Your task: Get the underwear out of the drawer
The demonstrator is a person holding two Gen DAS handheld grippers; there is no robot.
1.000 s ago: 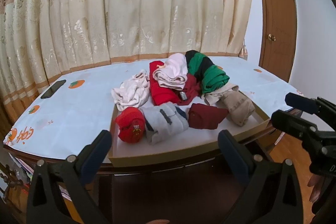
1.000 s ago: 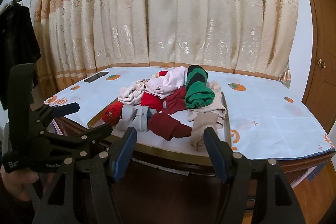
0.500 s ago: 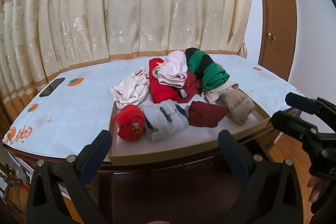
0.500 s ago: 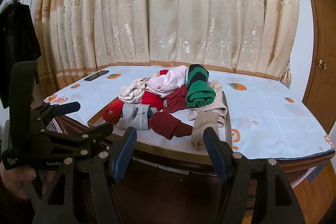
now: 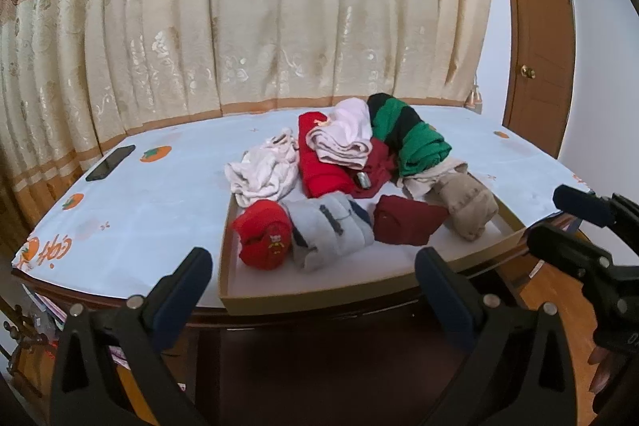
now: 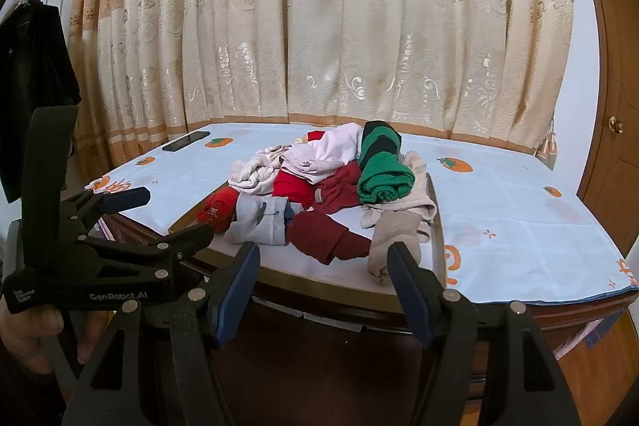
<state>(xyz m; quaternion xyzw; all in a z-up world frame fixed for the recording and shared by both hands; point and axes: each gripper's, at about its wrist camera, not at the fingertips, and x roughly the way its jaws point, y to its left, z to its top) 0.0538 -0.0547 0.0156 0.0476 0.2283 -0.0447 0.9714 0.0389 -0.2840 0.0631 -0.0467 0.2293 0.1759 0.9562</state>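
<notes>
A shallow brown drawer (image 5: 319, 300) lies on the table with rolled underwear in it. Its front row holds a red roll (image 5: 263, 234), a grey roll (image 5: 329, 230), a dark red piece (image 5: 407, 224) and a beige roll (image 5: 465, 206). Behind them are piled a green-and-black roll (image 5: 411, 136), a pale pink piece (image 5: 343, 138) and a crumpled white piece (image 5: 263, 170). My left gripper (image 5: 313, 270) is open and holds nothing, just short of the drawer's front rim. My right gripper (image 6: 323, 258) is open too, in front of the dark red piece (image 6: 327, 234) and clear of it.
The table has a light blue cloth (image 5: 139, 210) with orange fruit prints. A black phone (image 5: 111, 162) lies at its far left. A cream curtain (image 5: 259, 18) hangs behind, and a wooden door (image 5: 539, 38) stands at the right. A hand (image 6: 28, 322) grips the left tool.
</notes>
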